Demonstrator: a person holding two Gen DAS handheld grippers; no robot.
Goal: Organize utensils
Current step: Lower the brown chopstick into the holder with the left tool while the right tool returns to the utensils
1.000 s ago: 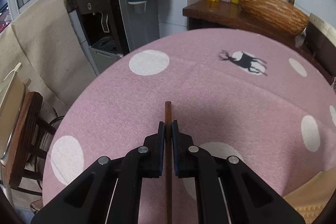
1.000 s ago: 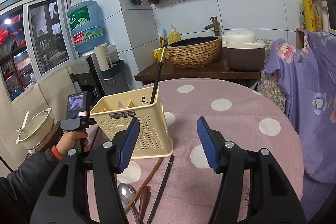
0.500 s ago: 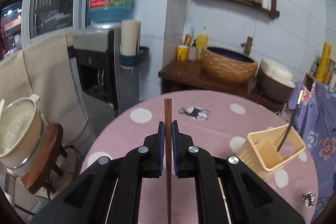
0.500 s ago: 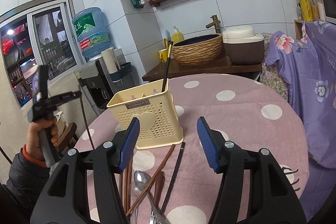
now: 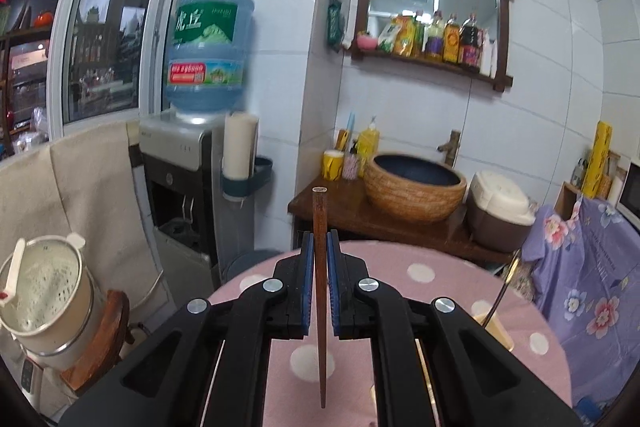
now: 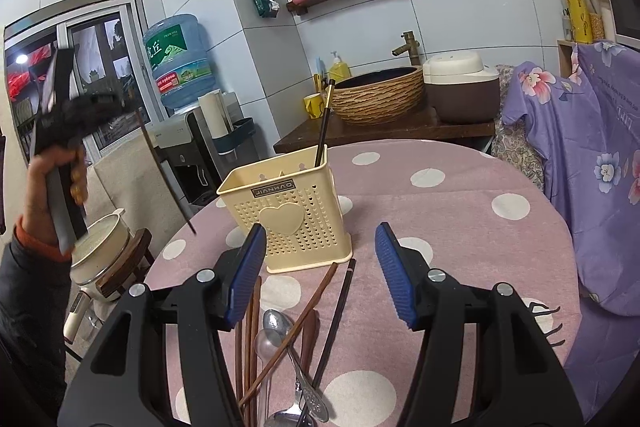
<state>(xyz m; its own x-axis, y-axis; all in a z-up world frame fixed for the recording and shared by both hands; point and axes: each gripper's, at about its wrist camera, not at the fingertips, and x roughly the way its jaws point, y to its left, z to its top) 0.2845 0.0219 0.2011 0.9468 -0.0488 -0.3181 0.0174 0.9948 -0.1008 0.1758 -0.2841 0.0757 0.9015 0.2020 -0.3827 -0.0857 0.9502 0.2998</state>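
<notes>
Left gripper [image 5: 319, 283], black with blue pads: clamped on a single dark brown wooden chopstick [image 5: 319, 291], which stands nearly upright between the pads, blunt end up, thin tip down. In the right wrist view the gripper is raised at the left edge, off the table's rim, in a hand [image 6: 56, 183] with a dark sleeve; the chopstick slants down from it toward the table edge.

Right gripper [image 6: 320, 275], black with blue pads: jaws apart, nothing between them, held low over the table just in front of the holder.

Round table under a pink cloth with white dots [image 6: 460, 227].

Cream perforated plastic utensil holder [image 6: 292, 215], with a heart on its front and divided compartments: stands upright on the cloth. One black chopstick with a gold tip [image 6: 323, 127] leans in its rear right corner.

Loose utensils on the cloth, in front of the holder, beneath the right gripper: several brown wooden chopsticks [image 6: 296, 323], one crossing the others on a slant; a black chopstick [image 6: 338, 311]; a metal spoon [image 6: 276, 321]; a second spoon bowl partly under it, material unclear.
</notes>
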